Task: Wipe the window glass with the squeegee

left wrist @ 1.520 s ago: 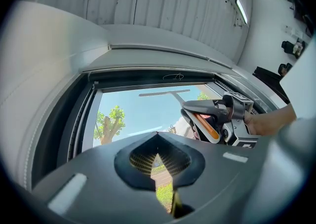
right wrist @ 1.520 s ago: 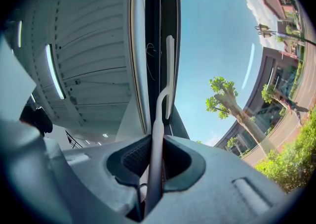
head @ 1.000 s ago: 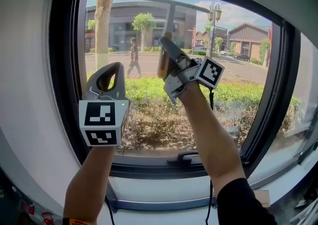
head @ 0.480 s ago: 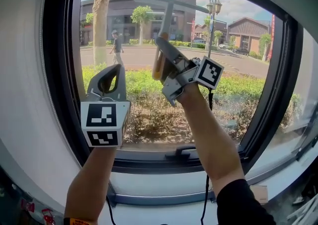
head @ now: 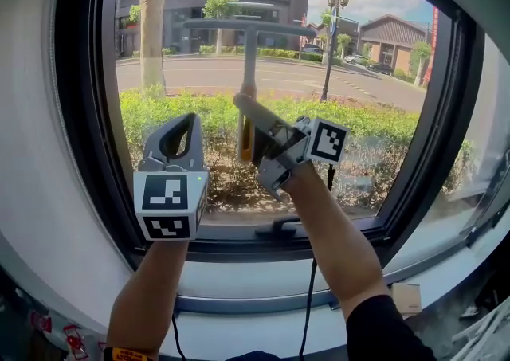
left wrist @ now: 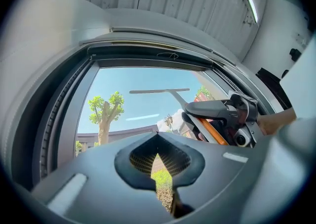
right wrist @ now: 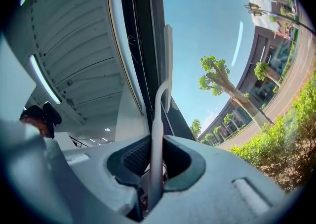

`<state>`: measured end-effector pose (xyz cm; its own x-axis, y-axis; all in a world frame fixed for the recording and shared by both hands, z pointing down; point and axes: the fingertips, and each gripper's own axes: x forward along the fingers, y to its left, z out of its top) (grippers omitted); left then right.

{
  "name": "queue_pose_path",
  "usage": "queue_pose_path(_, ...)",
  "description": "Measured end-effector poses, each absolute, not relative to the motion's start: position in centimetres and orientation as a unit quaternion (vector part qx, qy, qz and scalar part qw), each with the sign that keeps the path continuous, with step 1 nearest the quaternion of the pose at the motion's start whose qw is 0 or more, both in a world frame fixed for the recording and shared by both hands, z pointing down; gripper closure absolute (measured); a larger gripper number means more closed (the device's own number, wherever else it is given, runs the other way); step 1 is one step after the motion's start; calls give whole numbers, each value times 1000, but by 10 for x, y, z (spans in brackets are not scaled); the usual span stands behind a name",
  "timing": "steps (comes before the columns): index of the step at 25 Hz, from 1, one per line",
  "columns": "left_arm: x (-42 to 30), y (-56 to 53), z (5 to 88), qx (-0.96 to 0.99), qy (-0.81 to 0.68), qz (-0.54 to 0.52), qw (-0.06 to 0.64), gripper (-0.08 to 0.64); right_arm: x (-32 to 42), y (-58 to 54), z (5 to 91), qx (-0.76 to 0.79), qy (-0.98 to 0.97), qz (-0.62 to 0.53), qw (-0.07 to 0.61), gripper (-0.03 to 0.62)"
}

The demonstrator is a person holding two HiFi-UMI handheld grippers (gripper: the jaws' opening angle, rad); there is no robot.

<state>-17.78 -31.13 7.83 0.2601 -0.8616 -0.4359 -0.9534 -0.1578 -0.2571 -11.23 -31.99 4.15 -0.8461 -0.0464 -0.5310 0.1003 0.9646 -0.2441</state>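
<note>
Head view: squeegee (head: 249, 56) lower on the window glass (head: 382, 72) than before, gripped tight in right gripper (head: 249, 116); left gripper (head: 183, 122) closed, empty, near the left edge.

I'm scanning the whole scene and no lettering, numbers or signs come through readable. The left marker cube (head: 169, 204) and right marker cube (head: 327, 141) show only black-and-white squares.

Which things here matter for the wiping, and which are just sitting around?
In the job: squeegee, clamped in the right gripper; window glass.
Not in it: left gripper, shut on nothing; window handle on the lower frame; small box at lower right; hanging cable.
</note>
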Motion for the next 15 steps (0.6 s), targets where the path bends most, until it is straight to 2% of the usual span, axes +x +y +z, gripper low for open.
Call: queue_pose_path(15,-165,-325,129,-769,600,76,209,548,-101,-318,97,16,958,-155,240,546)
